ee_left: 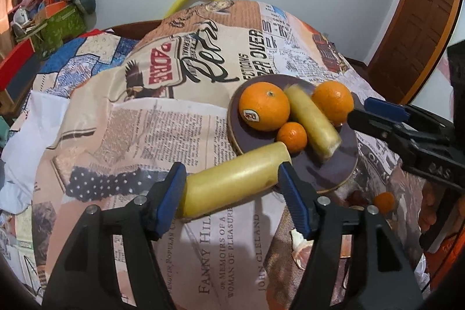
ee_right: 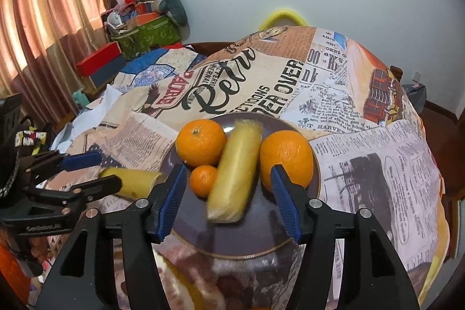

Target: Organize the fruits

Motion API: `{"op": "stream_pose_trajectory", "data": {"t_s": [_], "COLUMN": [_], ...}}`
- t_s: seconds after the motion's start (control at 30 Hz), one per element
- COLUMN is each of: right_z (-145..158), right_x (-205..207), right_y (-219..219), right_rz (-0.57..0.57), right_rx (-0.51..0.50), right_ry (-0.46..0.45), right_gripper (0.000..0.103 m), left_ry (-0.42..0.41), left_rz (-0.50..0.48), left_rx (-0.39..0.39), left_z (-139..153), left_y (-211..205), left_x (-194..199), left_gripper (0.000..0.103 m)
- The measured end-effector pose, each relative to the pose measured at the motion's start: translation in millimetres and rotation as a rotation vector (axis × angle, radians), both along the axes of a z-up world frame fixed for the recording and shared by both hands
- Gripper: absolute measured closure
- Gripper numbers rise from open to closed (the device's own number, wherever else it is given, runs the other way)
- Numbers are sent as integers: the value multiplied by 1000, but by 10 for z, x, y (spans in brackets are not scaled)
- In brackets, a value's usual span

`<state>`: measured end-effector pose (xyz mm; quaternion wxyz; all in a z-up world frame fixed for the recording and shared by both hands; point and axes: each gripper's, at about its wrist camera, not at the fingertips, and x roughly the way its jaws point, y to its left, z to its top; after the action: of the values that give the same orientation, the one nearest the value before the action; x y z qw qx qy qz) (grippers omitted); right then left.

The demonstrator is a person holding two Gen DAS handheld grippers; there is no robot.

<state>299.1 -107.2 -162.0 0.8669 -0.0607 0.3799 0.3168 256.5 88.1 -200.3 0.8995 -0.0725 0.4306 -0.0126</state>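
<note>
Nearest my left-wrist lens, the left tongs [ee_left: 231,191] pinch a pale yellow banana piece [ee_left: 235,179] crosswise, its far end hanging over the 7 o'clock rim of the dark purple plate [ee_left: 343,164]. On the plate sit a stickered orange [ee_left: 264,106] at 10 o'clock, a second orange [ee_left: 332,101] at 2 o'clock, a small mandarin [ee_left: 292,136] near the middle and another banana piece [ee_left: 312,124] lying between the oranges; it looks blurred, so I judge it may be unsettled. My right tongs [ee_right: 229,199] are spread and holding nothing, hovering over the plate's near side around that banana piece.

My step is to set the held piece on the plate. The free room looks to be at 5 to 6 o'clock, so I'd carry it there, lower it flat, then release, keeping clear of the mandarin. A stray mandarin [ee_left: 383,202] lies off the plate on the printed cloth of the tabletop [ee_left: 130,135].
</note>
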Motion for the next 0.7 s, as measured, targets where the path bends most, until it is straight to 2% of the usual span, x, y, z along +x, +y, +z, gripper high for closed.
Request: {"op": "stream_pose_trajectory", "data": {"t_s": [0.07, 0.2, 0.37, 0.43, 0.5, 0.57, 0.7], "right_z": [3, -2, -51, -78, -100, -121, -162], "right_x": [-51, -140, -203, -219, -236, -262, -319], "right_y": [-42, -162, -296, -355, -407, -446, -468], "right_rz": [-5, -15, -32, -41, -48, -52, -55], "right_rx": [8, 23, 17, 22, 30, 35, 34], "right_ry": [2, 15, 26, 39, 52, 60, 74], "right_gripper": [41, 41, 40, 40, 40, 40, 40], "left_ry": [13, 8, 17, 25, 41, 30, 26], "left_rz": [10, -5, 1, 10, 6, -1, -43], "left_rx": [-7, -12, 49, 72, 51, 25, 55], "left_z": [-21, -14, -100, -155, -214, -220, -195], "left_y": [-36, -155, -285, -291, -259, -228, -290], "left_x": [40, 149, 374, 436, 439, 382, 225], "left_gripper": [22, 20, 18, 23, 43, 44, 51]}}
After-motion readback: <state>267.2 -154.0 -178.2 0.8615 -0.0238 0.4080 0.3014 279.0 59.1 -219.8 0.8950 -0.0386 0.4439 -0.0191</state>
